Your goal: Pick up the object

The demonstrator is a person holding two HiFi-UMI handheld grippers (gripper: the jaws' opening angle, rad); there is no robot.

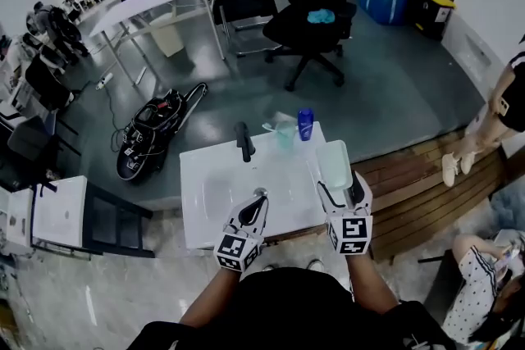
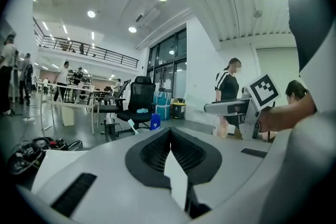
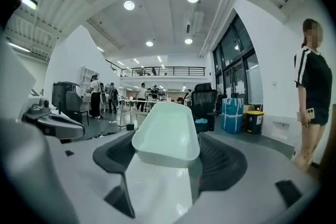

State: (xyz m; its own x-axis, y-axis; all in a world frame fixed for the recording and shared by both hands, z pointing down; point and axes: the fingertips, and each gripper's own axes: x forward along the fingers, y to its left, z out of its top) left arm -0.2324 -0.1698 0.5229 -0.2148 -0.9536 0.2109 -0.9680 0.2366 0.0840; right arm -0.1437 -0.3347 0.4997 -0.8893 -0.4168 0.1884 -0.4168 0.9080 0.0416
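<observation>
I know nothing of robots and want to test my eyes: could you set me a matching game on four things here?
Things: 1 pale tray; 2 left gripper; 3 blue bottle; 4 teal cloth.
States: A on the black chair; B fingers shut, empty; C standing on the white table; D held by the right gripper.
Pairs: 1-D, 2-B, 3-C, 4-A.

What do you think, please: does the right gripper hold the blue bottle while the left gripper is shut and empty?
Not quite: the right gripper view shows the right gripper shut on a pale green tub, not the blue bottle, which stands on the table. The left gripper is shut and empty.
</observation>
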